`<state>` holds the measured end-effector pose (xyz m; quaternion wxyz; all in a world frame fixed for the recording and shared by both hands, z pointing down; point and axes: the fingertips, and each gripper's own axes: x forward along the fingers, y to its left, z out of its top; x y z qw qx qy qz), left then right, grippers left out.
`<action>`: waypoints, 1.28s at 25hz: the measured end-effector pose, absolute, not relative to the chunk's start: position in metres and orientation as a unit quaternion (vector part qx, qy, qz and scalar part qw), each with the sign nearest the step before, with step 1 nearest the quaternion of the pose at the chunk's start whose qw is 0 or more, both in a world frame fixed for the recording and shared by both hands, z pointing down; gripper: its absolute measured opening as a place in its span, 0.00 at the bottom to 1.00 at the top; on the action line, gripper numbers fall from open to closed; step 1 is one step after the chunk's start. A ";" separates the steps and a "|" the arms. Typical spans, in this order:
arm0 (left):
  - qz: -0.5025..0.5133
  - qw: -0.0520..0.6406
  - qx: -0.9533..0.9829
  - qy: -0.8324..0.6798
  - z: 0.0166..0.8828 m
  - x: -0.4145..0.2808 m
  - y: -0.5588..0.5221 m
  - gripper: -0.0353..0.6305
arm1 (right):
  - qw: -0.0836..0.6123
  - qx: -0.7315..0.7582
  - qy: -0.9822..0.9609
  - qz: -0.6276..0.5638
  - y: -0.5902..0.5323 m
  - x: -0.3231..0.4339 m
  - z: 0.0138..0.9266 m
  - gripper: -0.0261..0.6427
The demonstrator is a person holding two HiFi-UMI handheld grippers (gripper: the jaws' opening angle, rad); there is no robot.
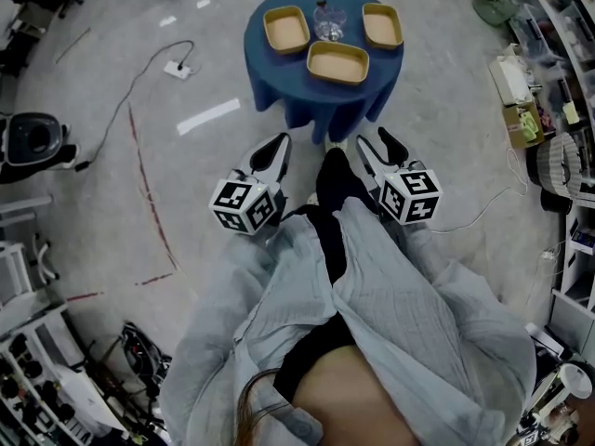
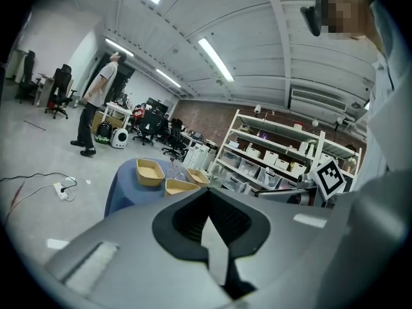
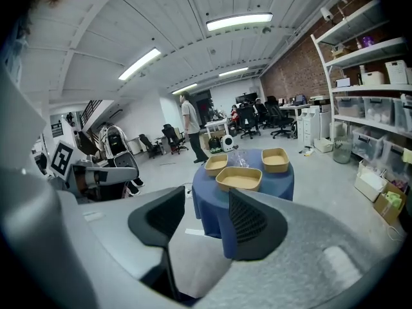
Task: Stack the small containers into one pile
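The left gripper (image 2: 207, 193) is shut tight and empty, the right gripper (image 3: 206, 201) half open and empty, with the small containers (image 3: 239, 179) well ahead of their jaws.

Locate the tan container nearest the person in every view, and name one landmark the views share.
Head view: the nearest tan container sits top centre, at the table's near edge.
Left gripper view: the container lies left of centre, the middle and lowest of three.
Right gripper view: the container lies near centre, in front of the other two.
Shared landmark: the round blue table.
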<state>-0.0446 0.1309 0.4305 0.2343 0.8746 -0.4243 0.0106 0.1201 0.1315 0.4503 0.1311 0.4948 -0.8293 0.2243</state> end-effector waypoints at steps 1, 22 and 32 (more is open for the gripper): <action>0.012 0.235 0.874 -0.425 0.431 -0.044 0.126 0.07 | 0.130 0.494 -0.830 0.225 0.125 0.121 0.450 0.35; 0.023 0.245 0.857 -0.453 0.431 -0.016 -0.052 0.07 | 0.167 0.444 -0.849 0.233 -0.059 0.144 0.460 0.35; 0.033 0.265 0.838 -0.476 0.449 -0.008 -0.094 0.07 | 0.218 0.387 -0.865 0.233 -0.106 0.151 0.483 0.35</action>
